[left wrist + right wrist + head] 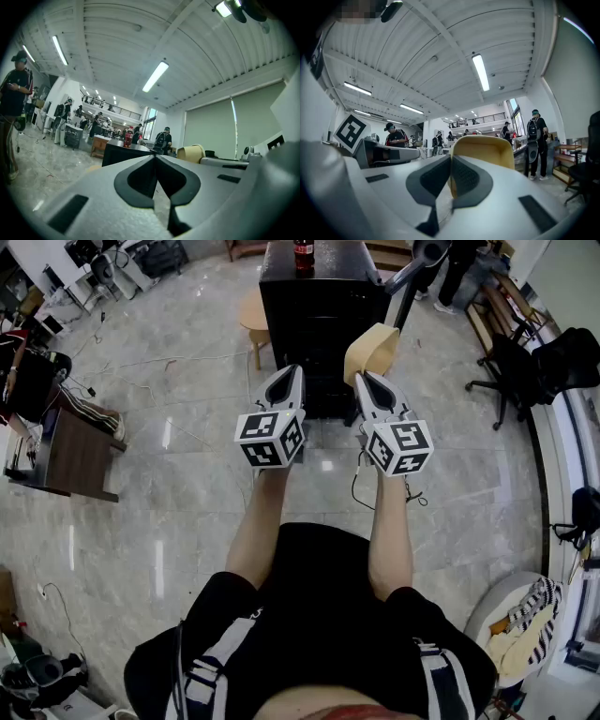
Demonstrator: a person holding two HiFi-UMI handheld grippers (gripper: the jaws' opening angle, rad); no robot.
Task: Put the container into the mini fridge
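Container (371,349), pale tan with an open mouth, is held up in the air, tilted, by the right gripper (362,381). In the right gripper view the two dark jaw pads are pressed together on the container's near wall, one pad inside the rim and one outside, with the rest of the container rising past the jaw tips. From the head view the container hangs just in front of the mini fridge (319,306), overlapping its front right edge, and is not inside it.

The left gripper (294,373) is level with the right one and just beside it. Its jaws are pressed together with nothing between them, as the left gripper view shows. Each gripper carries a cube with black and white square markers at the near end. A bare forearm runs back from each gripper to the person, who wears a black top.

The mini fridge is a black box standing on a glossy grey marbled floor (187,474). A cola bottle (303,253) with a red label stands upright on the fridge's top, near the far edge. A small round wooden stool (253,319) stands just left of the fridge. A dark desk (80,457) is well apart at the left, and a black office chair (511,367) stands at the right.
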